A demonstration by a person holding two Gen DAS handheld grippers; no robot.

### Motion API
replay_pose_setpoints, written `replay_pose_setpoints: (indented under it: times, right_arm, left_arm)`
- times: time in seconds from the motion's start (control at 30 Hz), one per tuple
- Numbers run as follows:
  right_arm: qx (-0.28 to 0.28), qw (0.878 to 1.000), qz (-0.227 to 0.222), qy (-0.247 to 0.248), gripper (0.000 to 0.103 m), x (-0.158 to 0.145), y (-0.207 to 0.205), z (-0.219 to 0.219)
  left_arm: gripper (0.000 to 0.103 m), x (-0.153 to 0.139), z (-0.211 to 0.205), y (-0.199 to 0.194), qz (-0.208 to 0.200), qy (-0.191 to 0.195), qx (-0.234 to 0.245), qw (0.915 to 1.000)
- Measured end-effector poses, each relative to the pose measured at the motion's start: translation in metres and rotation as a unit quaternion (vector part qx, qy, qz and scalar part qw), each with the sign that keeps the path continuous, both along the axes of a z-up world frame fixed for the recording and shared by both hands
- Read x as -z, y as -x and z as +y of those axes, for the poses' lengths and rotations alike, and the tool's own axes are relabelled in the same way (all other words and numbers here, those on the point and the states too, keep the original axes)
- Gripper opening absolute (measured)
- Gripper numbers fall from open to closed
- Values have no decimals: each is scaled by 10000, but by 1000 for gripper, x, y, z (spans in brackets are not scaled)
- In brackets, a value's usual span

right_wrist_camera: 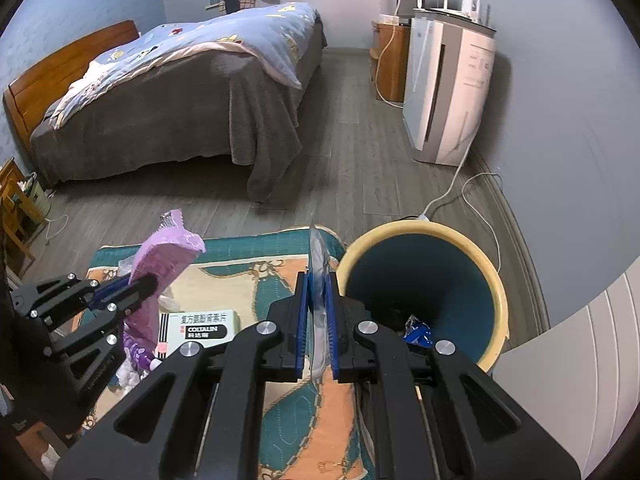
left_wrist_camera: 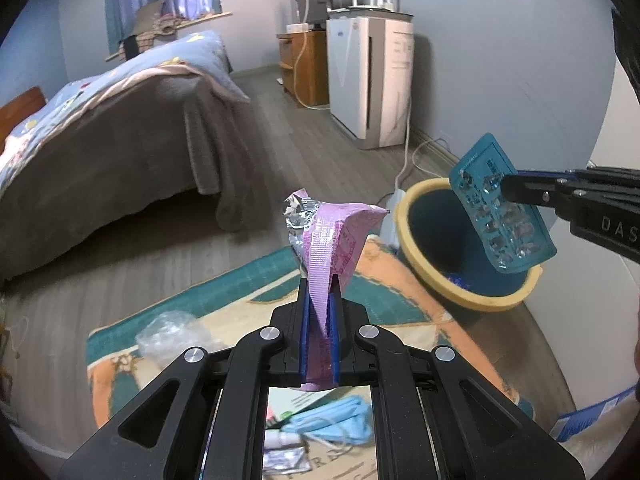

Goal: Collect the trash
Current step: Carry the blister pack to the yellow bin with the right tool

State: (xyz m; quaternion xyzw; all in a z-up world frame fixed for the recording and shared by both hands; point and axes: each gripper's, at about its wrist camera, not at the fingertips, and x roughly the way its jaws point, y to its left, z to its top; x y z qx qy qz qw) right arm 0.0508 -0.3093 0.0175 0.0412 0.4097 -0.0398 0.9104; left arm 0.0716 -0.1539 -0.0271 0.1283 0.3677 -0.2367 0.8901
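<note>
Trash in both grippers, headed for the bin (right_wrist_camera: 424, 280)

Left of the bin, the left gripper (left_wrist_camera: 319, 300) pinches a pink wrapper (left_wrist_camera: 332, 236); the right gripper (right_wrist_camera: 319, 300) clamps a blister pack (left_wrist_camera: 504, 212) nearly over the rim, likely lined up to drop in.

The left gripper (left_wrist_camera: 320, 300) is a matte black linkage frame whose two fingers carry flat blue ribbed pads on their inner faces. Behind the fingers, four angled black arms fan back toward the camera, each pinned with a round silver screw head, and triangular cut-outs lighten the outer arms. The right gripper (right_wrist_camera: 318, 292) has the same build: black fingers, blue pads, four silver screws in a row behind the claw, and matching cut-outs. Seen side-on from the left wrist camera, its body bears pale raised letters, partly cut off by the frame's edge.
</note>
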Motion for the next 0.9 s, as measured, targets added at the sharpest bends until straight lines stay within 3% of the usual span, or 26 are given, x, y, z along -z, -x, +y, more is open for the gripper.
replay_pose_setpoints:
  times: [0.4, 0.7, 0.9]
  right_arm:
    - [169, 9990, 375, -150, 8, 18, -7, -29]
    - [295, 9978, 506, -305, 8, 26, -15, -52]
    - [604, 9956, 630, -342, 8, 38, -18, -88]
  left_arm:
    - [9, 20, -38, 21, 112, -182, 547, 9983]
    - [9, 29, -55, 23, 193, -315, 666, 9971]
    - [9, 28, -82, 10, 503, 6, 780, 9957]
